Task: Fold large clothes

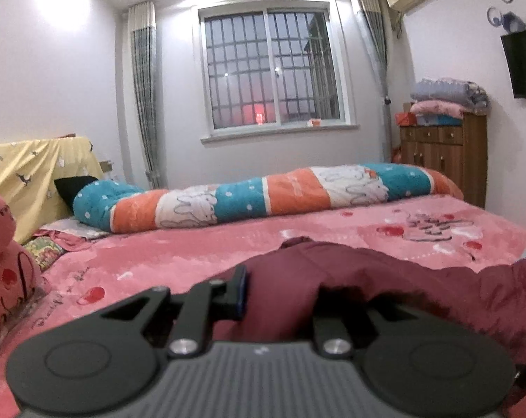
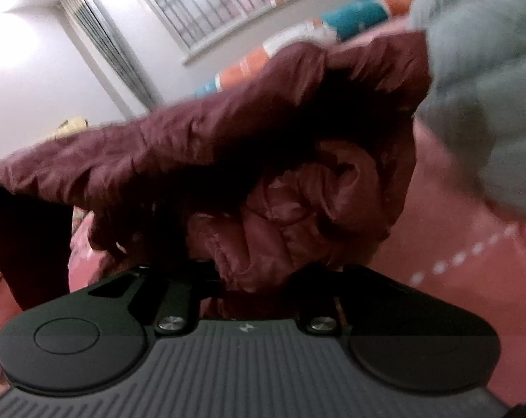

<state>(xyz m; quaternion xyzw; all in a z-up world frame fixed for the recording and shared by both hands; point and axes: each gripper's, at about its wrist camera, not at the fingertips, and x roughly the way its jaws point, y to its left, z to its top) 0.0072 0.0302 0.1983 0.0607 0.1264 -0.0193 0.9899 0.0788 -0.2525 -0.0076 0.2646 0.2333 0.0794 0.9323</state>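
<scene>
Bedroom with a pink bed: both tools clamp a maroon padded jacket.

Pink bedspread (image 1: 179, 254) covers the bed, with a rolled orange-and-teal quilt (image 1: 263, 191) along its far edge under the barred window (image 1: 269, 69). Left tool (image 1: 280, 299) has its jaws nearly together, pinching a fold of the maroon jacket (image 1: 385, 278), which lies bunched at the bed's near edge. Right tool (image 2: 256, 271) is likewise closed on crumpled jacket fabric, its fingers buried in the cloth. Seen from the right wrist, the jacket (image 2: 193, 146) is puffy, wrinkled and partly lifted, draping in a ridge. A pale grey-blue garment (image 2: 482, 87) sits just beside it.
</scene>
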